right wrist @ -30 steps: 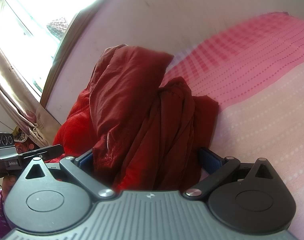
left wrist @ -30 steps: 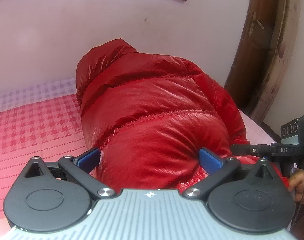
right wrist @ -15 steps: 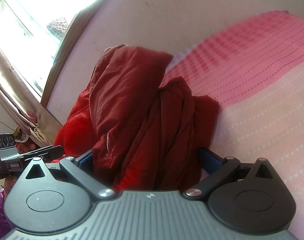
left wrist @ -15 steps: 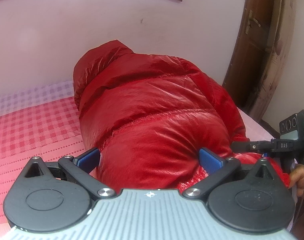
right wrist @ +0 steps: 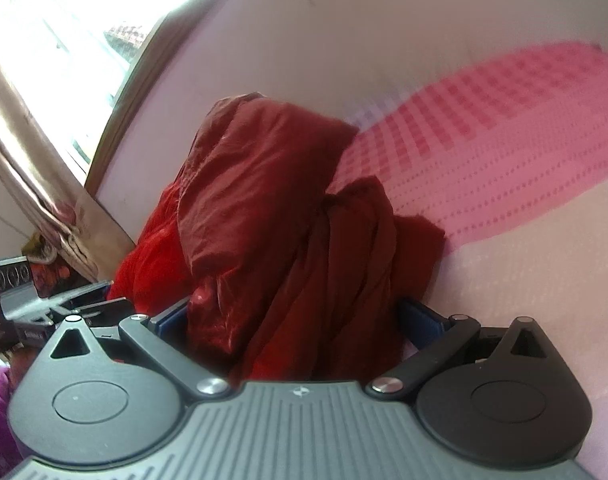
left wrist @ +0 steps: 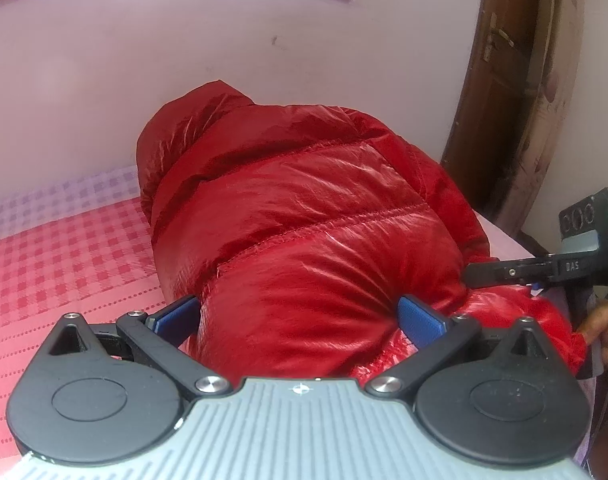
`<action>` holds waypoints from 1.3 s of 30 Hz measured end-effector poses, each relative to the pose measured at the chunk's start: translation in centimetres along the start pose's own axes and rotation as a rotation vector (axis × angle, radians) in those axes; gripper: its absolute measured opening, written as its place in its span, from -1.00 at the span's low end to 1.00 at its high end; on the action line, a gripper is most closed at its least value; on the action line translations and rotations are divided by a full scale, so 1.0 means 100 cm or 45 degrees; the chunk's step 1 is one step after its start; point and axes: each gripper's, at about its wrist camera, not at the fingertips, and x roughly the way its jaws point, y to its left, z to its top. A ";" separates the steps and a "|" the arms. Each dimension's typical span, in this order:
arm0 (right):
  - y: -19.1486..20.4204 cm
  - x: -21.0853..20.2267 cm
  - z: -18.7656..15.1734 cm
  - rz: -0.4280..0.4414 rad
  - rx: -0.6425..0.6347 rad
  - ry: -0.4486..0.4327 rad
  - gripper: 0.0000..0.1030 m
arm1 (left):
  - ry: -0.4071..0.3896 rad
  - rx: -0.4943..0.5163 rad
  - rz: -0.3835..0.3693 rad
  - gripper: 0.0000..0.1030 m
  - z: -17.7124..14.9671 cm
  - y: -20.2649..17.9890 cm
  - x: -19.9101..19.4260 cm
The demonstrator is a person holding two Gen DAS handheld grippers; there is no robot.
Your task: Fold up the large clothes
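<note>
Glossy red quilted puffer jacket fills frame centre, bunched on pink checked bedspread; left gripper and right gripper spread wide, fabric between; grip unconfirmed; judged light, slippery, springy; pinch hem seams.

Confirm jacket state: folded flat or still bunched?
Bunched, not folded. The red puffer jacket stands as a puffy mound on the checked bedsheet, hood uppermost; the right wrist view shows crumpled lining hanging in loose vertical drapes.

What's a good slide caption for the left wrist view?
Left gripper, jaws spread around the hem of a glossy red puffer jacket on a pink checked bedspread, right gripper alongside.
</note>
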 end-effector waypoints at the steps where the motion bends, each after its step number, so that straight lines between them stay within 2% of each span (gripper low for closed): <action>1: 0.003 -0.002 0.000 -0.012 -0.020 0.001 1.00 | 0.001 0.006 -0.004 1.00 0.000 0.000 0.000; 8: 0.010 -0.006 0.006 -0.053 -0.096 0.027 1.00 | -0.002 0.003 -0.021 1.00 0.000 0.005 0.003; 13: 0.014 -0.019 0.007 -0.072 -0.091 0.020 1.00 | 0.005 0.001 -0.033 1.00 0.000 0.007 0.004; 16: 0.009 -0.031 0.005 -0.063 -0.030 0.023 1.00 | 0.009 -0.020 -0.052 1.00 0.000 0.010 0.005; 20: -0.010 -0.024 0.003 0.031 0.116 0.097 1.00 | 0.011 -0.024 -0.063 1.00 -0.001 0.011 0.006; 23: -0.029 -0.009 0.001 0.170 0.295 0.167 1.00 | 0.020 -0.041 -0.081 1.00 -0.001 0.012 0.008; 25: -0.037 0.003 0.000 0.222 0.341 0.195 1.00 | 0.022 -0.042 -0.090 1.00 -0.001 0.013 0.010; 30: -0.031 0.027 0.011 0.268 0.288 0.245 1.00 | 0.027 -0.073 -0.106 1.00 -0.003 0.012 0.013; 33: -0.025 0.033 0.006 0.285 0.251 0.183 1.00 | 0.015 -0.094 -0.103 1.00 -0.006 0.012 0.014; 37: -0.009 0.025 -0.003 0.228 0.072 0.124 0.99 | -0.020 -0.110 -0.129 1.00 -0.009 0.018 0.005; 39: -0.009 0.021 -0.005 0.221 0.048 0.102 0.95 | -0.039 -0.167 -0.155 1.00 -0.009 0.031 -0.001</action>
